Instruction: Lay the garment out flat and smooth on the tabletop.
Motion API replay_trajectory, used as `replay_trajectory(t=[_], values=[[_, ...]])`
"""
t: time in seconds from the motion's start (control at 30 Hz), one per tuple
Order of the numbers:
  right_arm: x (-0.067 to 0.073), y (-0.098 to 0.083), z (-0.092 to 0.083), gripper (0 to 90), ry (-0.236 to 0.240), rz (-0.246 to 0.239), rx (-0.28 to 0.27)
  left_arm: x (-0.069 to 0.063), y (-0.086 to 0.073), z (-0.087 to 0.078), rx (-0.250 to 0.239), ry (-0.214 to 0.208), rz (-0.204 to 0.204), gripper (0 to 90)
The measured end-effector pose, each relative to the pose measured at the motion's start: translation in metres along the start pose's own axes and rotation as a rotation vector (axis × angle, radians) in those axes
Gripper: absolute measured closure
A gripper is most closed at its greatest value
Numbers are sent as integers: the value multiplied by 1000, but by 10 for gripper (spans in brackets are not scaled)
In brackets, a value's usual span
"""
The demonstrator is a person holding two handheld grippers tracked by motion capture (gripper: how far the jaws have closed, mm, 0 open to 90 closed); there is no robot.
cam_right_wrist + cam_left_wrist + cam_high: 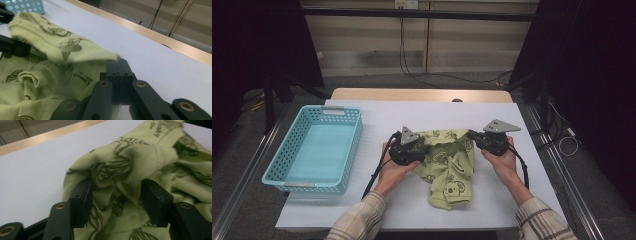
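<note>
A wide white table (522, 165) is seen from above, with a person's two forearms in plaid sleeves coming in from the bottom edge. On the left part of the table stands a light blue plastic basket (292, 182) with perforated walls, well apart from the hands. In the middle of the table lies a light green garment (449, 172) printed with dark cartoon animals and some lettering, bunched and folded over itself, its lower part trailing toward the person. The left gripper (115, 200) is at the garment's left edge; its two black jaws stand apart with folds of the cloth lying between them, the pads not pressing together on it. The right gripper (118, 75) is at the garment's upper right edge; its jaws are clamped tight together, and a lifted flap of the green cloth runs in at their tips, pinched there
</note>
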State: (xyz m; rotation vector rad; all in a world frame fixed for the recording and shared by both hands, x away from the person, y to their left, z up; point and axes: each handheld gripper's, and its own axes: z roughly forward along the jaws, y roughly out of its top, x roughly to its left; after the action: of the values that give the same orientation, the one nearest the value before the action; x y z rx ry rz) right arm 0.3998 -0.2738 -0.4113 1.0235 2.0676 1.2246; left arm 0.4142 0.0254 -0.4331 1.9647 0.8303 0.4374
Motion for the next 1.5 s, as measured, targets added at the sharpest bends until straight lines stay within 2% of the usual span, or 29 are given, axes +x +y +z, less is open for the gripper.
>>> replay_trajectory(t=[0.03,0.1,0.17,0.27,0.3,0.4,0.43,0.5,0.57,0.6,0.63,0.7,0.77,0.83,0.9,0.93,0.97,1.03,1.1,1.17,1.2,1.27,1.33,1.37,1.47,1.5], values=[[0,0,0,900,0,-5,-2,1,1,4,-21,-2,-39,376],[0,2,0,900,4,-4,-3,3,5,9,-40,5,-54,383],[0,3,-1,900,5,-9,-9,7,10,11,-63,3,-101,393],[1,4,-3,900,7,-10,-14,14,15,9,-87,13,-125,479],[1,4,-4,900,10,-10,-16,18,17,8,-93,28,-136,569],[1,5,-4,900,13,-9,-18,22,19,9,-97,20,-167,605],[1,5,-5,900,14,-6,-20,24,20,8,-91,31,-172,685],[1,6,-6,900,12,-10,-18,25,19,7,-87,27,-185,712],[2,9,-8,900,17,-8,-31,26,20,4,-83,40,-181,802],[2,10,-10,900,18,-6,-36,27,21,2,-85,42,-187,802],[3,12,-12,900,17,-9,-43,29,22,-1,-89,30,-190,825],[4,17,-17,900,16,-5,-64,31,27,-12,-103,5,-182,852],[3,19,-19,900,15,-7,-71,31,29,-15,-119,-12,-186,855],[1,23,-23,900,8,1,-93,32,34,-23,-126,-37,-150,858],[-5,33,-32,900,-5,11,-125,32,40,-32,-136,-61,-128,864],[-7,36,-35,900,-12,8,-137,31,44,-36,-144,-68,-129,865],[-9,39,-38,900,-16,10,-152,31,53,-45,-145,-83,-83,865],[-10,42,-41,900,-23,13,-167,29,58,-50,-149,-90,-74,866],[-15,52,-51,900,-37,24,-208,26,75,-63,-177,-124,-54,867],[-16,56,-55,900,-40,21,-220,25,81,-68,-186,-132,-48,867],[-18,67,-63,900,-54,16,-242,25,92,-76,-206,-158,-37,867],[-20,72,-67,900,-56,3,-251,24,98,-80,-208,-160,-21,867],[-22,88,-81,900,-70,-8,-294,24,107,-87,-230,-195,-10,867],[-22,88,-81,900,-70,-8,-294,23,111,-90,-246,-198,-7,867],[-22,101,-93,900,-79,-28,-327,26,118,-95,-260,-218,-5,867],[-21,103,-94,900,-80,-33,-332,29,119,-93,-242,-216,-7,867]])
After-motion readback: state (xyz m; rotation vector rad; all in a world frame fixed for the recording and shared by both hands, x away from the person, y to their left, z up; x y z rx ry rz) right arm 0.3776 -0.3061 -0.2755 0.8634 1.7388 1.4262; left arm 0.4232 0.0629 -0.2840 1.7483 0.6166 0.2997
